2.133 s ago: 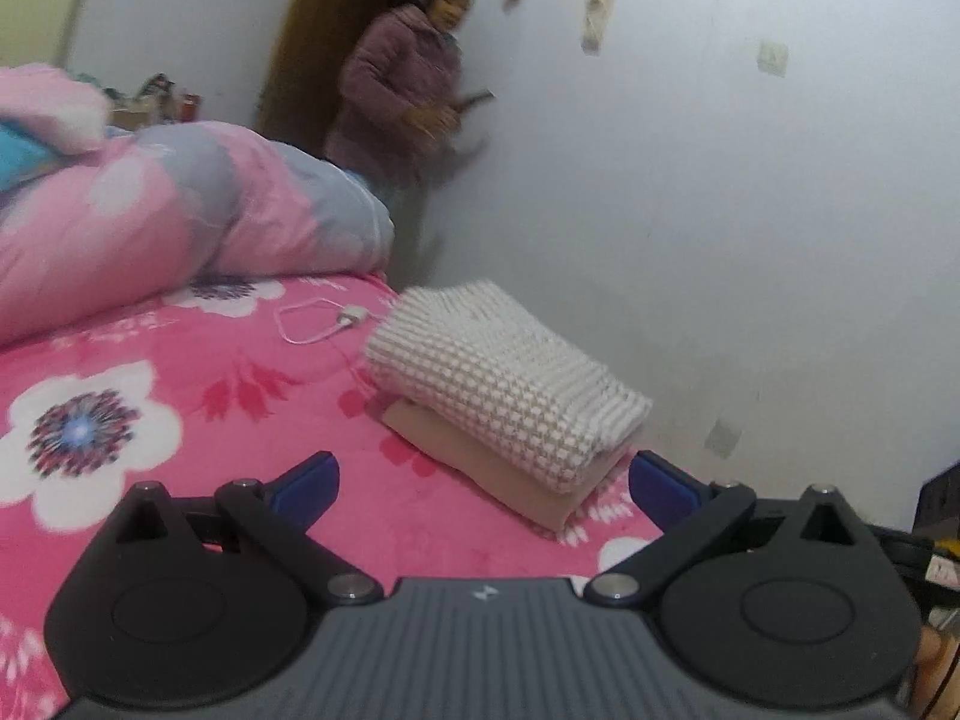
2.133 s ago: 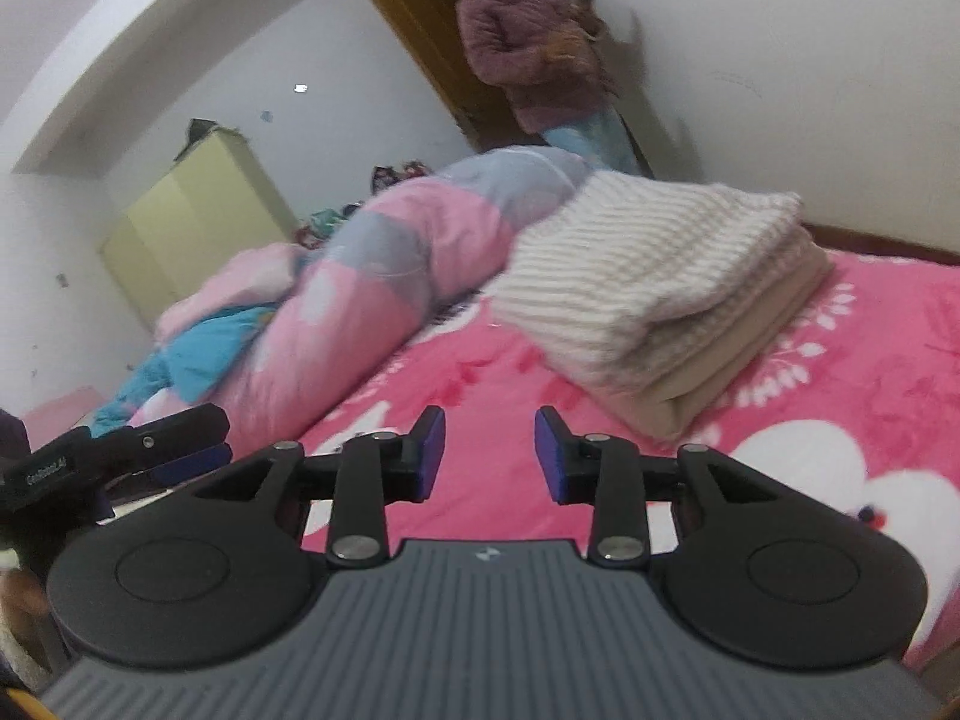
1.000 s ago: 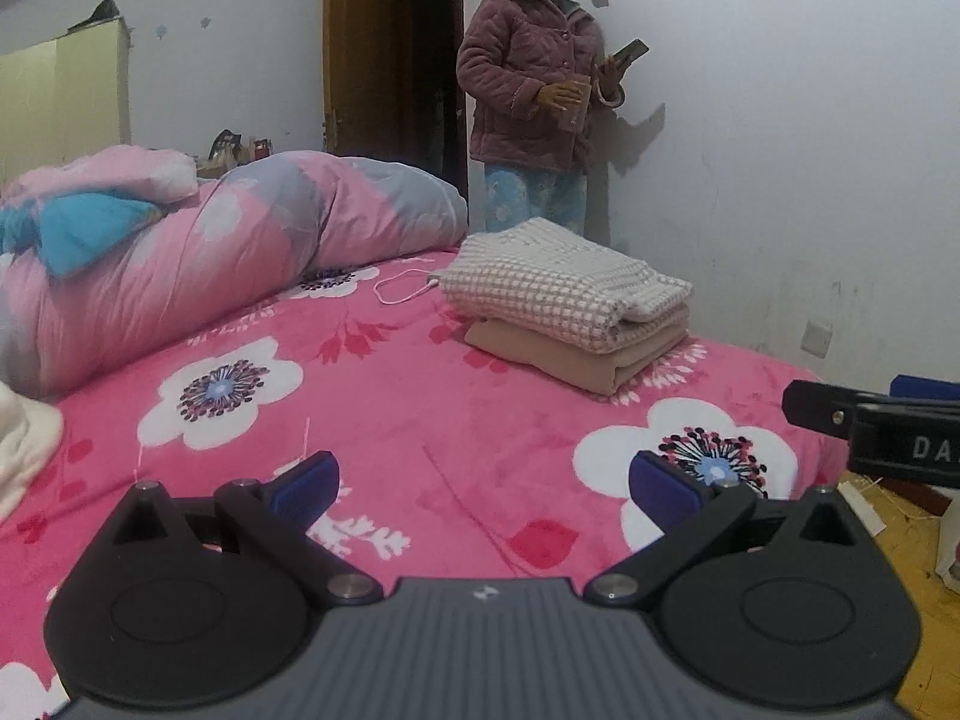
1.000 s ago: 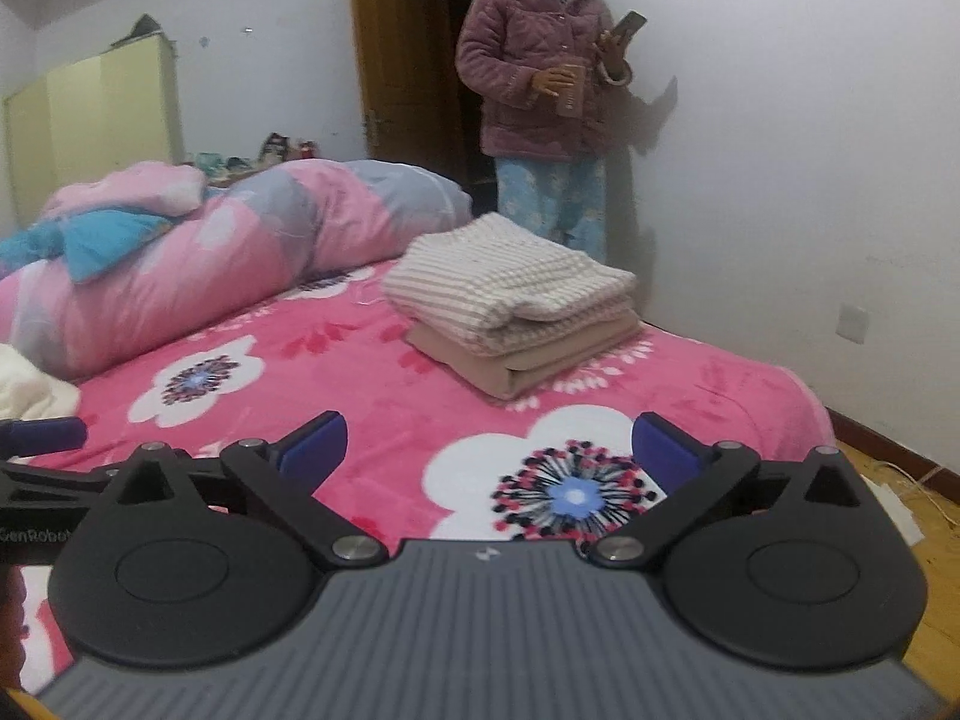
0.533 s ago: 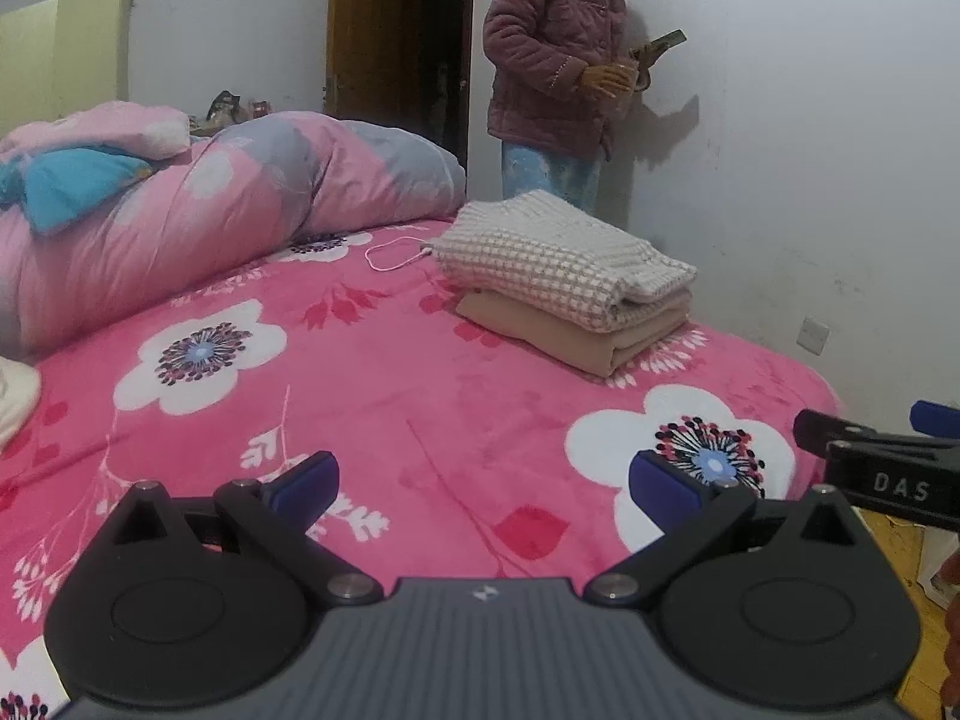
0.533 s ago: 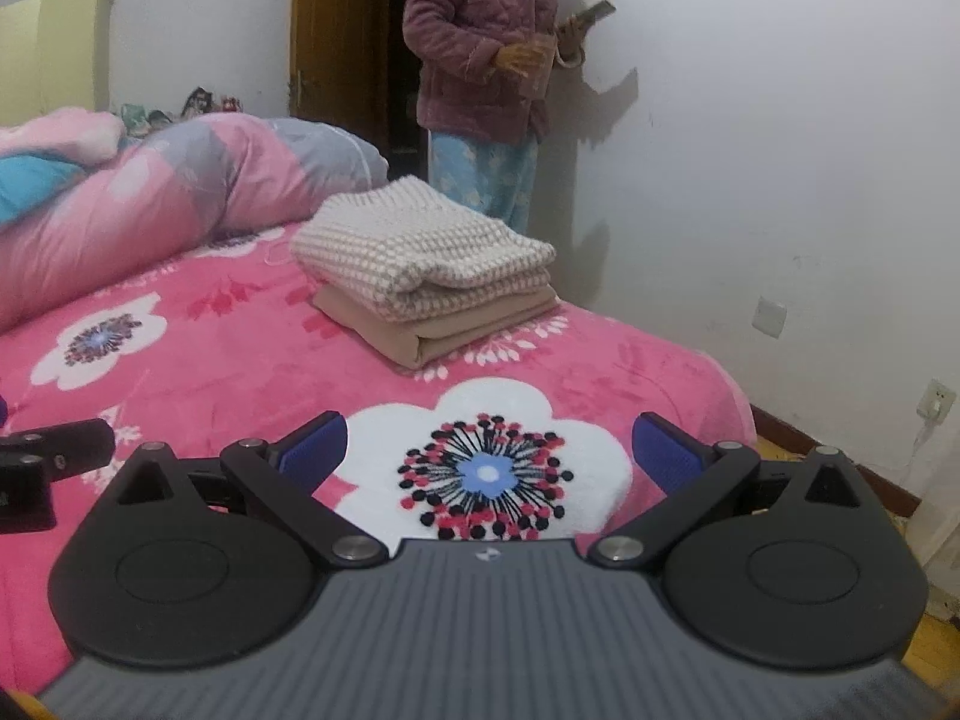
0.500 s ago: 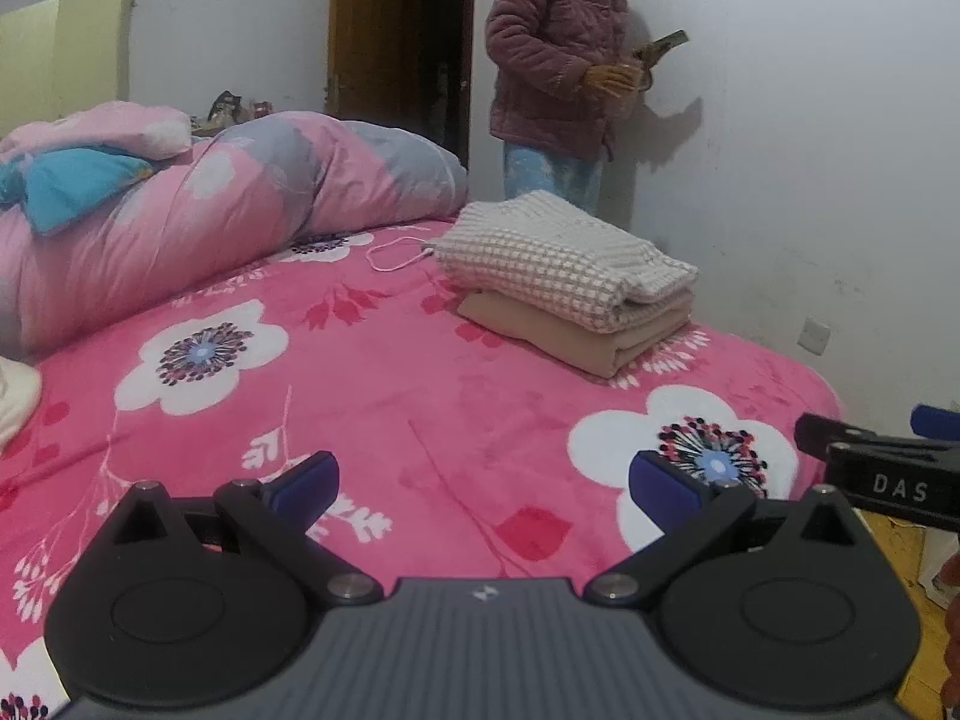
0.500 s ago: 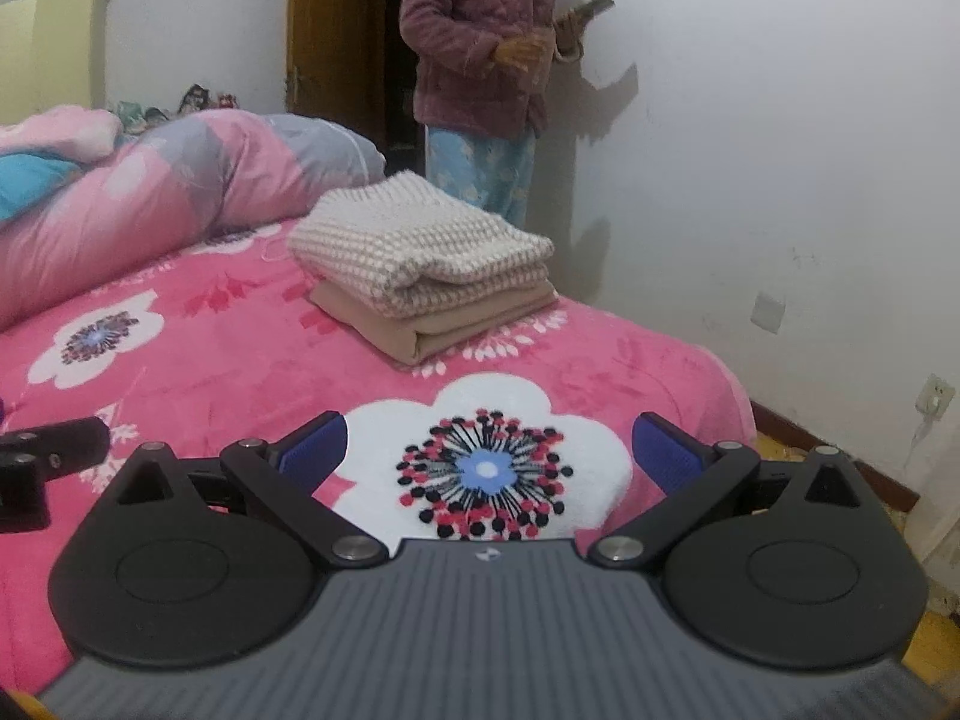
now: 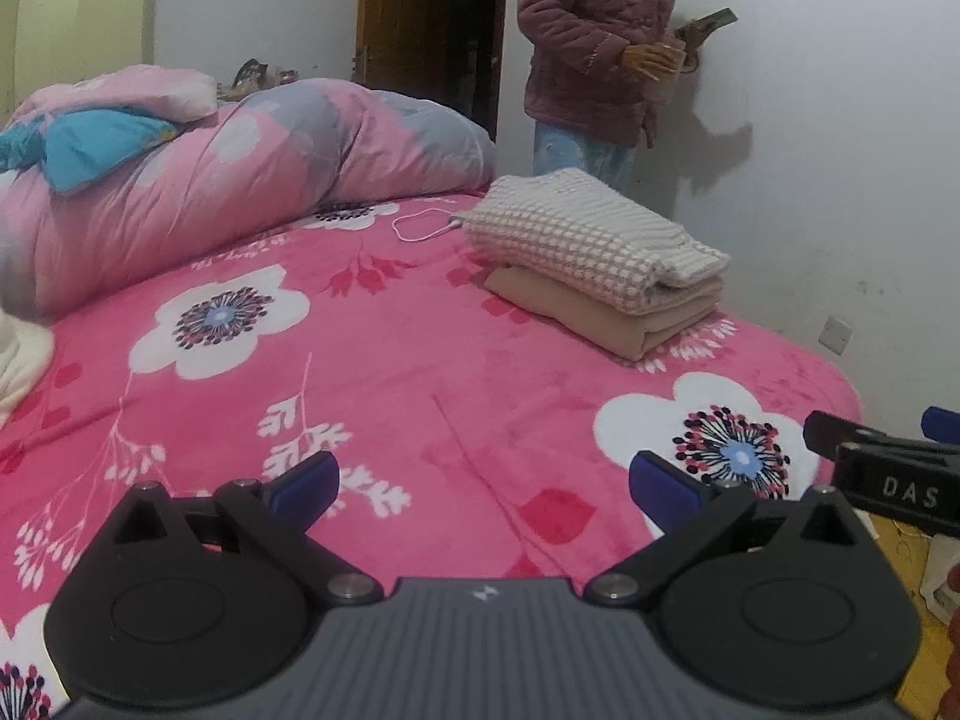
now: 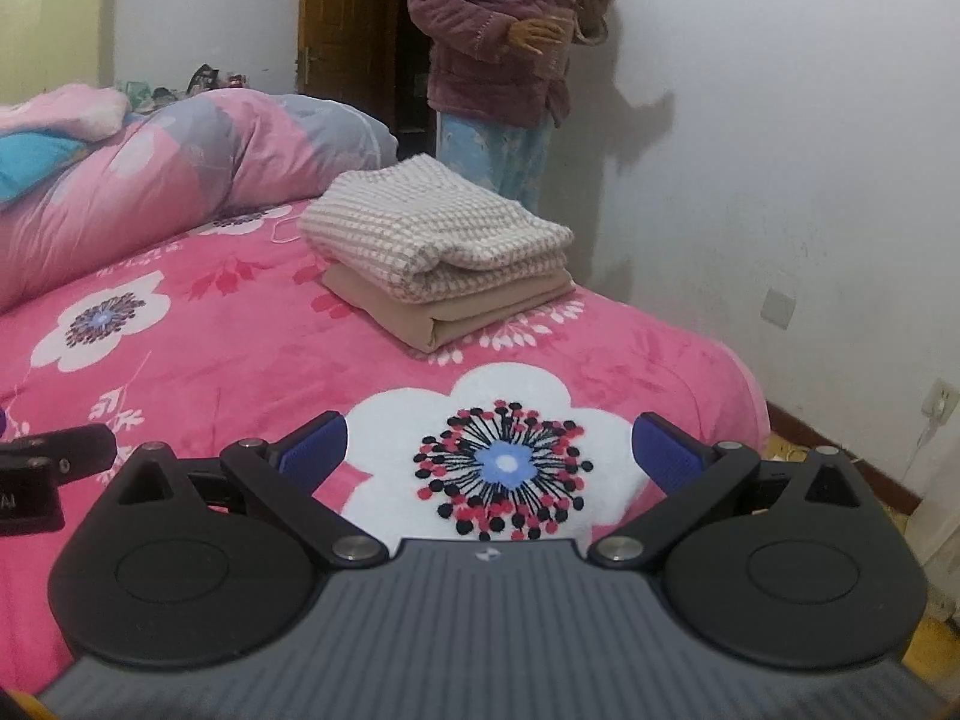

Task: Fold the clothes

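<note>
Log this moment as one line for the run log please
left tongs: open, empty | right tongs: open, empty | checked sweater: folded on beige garment | stack on pink bedspread | bystander by wall

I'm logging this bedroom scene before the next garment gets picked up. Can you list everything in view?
waffle-knit garment: one, cream, folded, on top of the stack
beige garment: one, folded, beneath it on the bed
bedspread: one, pink floral
duvet: one, pink and grey, bundled at the far side
cable: one, white, beside the stack
cream fabric: one, at left edge
wardrobe: one, pale yellow, far corner
door: one, brown
bystander: one, purple jacket, by the wall
left hand-held gripper: open
right hand-held gripper: open
</note>
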A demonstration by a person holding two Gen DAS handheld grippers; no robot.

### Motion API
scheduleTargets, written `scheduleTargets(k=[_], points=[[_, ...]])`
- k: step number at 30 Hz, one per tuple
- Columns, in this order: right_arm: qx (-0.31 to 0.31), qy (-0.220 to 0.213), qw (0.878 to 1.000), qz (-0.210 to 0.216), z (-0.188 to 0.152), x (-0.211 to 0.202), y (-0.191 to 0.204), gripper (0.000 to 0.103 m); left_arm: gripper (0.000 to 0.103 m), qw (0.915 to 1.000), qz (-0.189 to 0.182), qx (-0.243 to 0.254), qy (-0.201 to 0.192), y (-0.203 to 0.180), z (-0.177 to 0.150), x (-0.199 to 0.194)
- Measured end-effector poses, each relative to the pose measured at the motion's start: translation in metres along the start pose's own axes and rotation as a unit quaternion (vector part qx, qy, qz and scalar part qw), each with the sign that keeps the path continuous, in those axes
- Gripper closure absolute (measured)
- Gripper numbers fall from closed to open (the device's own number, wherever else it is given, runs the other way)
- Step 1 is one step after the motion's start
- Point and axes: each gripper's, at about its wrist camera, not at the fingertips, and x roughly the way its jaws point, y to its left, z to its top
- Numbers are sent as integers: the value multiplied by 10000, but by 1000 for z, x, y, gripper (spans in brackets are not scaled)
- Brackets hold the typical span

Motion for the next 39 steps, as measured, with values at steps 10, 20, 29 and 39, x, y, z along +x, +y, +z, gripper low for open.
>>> scheduleTargets(k=[10, 20, 29, 39], points=[[-44, 50, 10000, -67, -1, 3, 5, 1, 0, 9993, 279, -68, 232, 1, 0, 8], [15, 119, 9998, -133, -1, 7, 7, 1, 0, 9993, 291, -30, 222, -2, -2, 10], [-45, 144, 9998, -120, 0, 8, 10, 1, 0, 9996, 233, 0, 144, -5, -4, 7], [-4, 200, 9997, -143, -2, 8, 10, 1, 0, 9997, 197, 86, 78, -6, -5, 4]])
